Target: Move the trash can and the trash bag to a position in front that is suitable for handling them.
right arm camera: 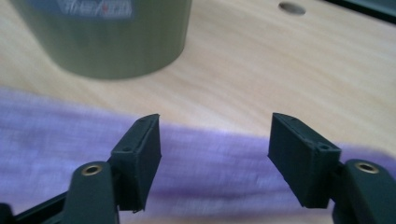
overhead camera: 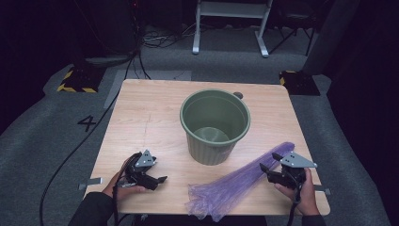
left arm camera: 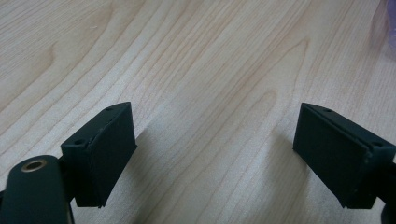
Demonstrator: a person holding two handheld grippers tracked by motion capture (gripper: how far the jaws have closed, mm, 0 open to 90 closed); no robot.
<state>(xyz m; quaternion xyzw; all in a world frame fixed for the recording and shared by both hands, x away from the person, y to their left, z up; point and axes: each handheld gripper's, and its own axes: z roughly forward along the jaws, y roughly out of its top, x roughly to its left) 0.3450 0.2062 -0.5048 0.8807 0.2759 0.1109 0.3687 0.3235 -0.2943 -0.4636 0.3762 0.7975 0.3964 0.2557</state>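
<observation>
A green ribbed bin (overhead camera: 215,125) stands upright and empty in the middle of the wooden table (overhead camera: 141,113). A long purple translucent bag (overhead camera: 237,181) lies flat from the front edge up toward the right side. My right gripper (overhead camera: 267,172) is open just above the bag's far end; in the right gripper view the bag (right arm camera: 210,158) runs across under the gripper (right arm camera: 214,151), with the bin (right arm camera: 107,37) behind. My left gripper (overhead camera: 160,180) rests near the front left, open over bare wood (left arm camera: 215,84), with nothing between its jaws (left arm camera: 215,149).
A small round hole (overhead camera: 238,95) sits in the table behind the bin. Grey carpet with cables, yellow-black striped feet (overhead camera: 77,82) and a white frame (overhead camera: 230,26) surrounds the table. Bare wood lies left of the bin.
</observation>
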